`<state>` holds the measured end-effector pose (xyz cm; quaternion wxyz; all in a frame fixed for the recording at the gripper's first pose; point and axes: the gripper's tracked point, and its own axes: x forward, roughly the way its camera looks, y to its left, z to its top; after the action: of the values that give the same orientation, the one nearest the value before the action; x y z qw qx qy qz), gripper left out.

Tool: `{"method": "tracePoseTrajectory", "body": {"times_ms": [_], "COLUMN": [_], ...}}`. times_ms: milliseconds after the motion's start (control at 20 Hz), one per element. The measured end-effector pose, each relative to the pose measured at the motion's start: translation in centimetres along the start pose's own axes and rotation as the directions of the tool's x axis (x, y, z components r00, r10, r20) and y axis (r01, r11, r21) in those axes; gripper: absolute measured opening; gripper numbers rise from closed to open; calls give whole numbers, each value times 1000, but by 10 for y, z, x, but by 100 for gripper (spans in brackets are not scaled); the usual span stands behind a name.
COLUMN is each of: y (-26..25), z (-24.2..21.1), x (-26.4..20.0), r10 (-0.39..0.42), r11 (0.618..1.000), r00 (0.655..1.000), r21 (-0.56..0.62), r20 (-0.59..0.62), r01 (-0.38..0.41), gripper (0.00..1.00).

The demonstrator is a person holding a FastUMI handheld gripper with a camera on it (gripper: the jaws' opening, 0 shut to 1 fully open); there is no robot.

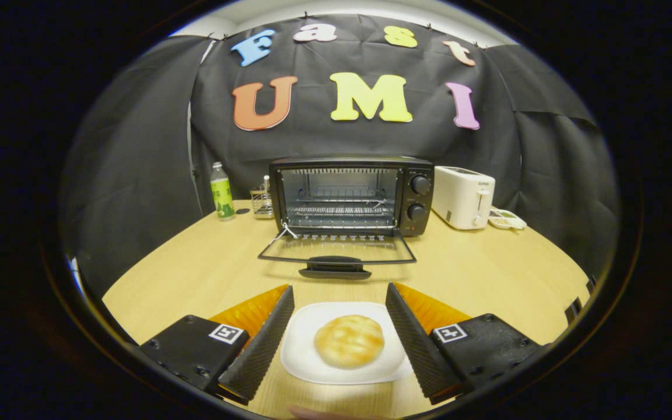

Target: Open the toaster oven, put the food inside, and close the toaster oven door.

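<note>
Far beyond the left finger of the tongs (339, 291), a clear bottle (221, 199) with a green label stands on the wooden tabletop (487, 274); its print is too small to read. Just right of it sits a small wire rack (261, 202). Straight ahead, well beyond the fingertips, the black toaster oven (352, 195) stands with its glass door (337, 251) dropped flat toward the tongs, bare wire shelves inside, two knobs on its right panel. Between the widely spread fingers lies a white plate (307, 356) carrying a round, golden, flat bun (349, 340); neither finger touches them. Far ahead to the right is a white toaster (463, 196) lettered "SUPOR", with a small dish (506, 219) beside it.
</note>
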<state>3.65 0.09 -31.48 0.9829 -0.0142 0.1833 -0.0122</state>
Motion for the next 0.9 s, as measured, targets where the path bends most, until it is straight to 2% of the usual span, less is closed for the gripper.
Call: {"method": "tracePoseTrajectory", "body": {"times_ms": [350, 650, 900], "y": [1, 4, -3], "z": [-24, -49, -64], "x": [-14, -8, 2], "r10": [-1, -11, -30], "r11": [1000, 999, 999], "r00": [1000, 1000, 998], "r21": [-3, -42, -15], "r20": [1, -28, -50], "r01": [1, 10, 29], "gripper": [100, 100, 100]}}
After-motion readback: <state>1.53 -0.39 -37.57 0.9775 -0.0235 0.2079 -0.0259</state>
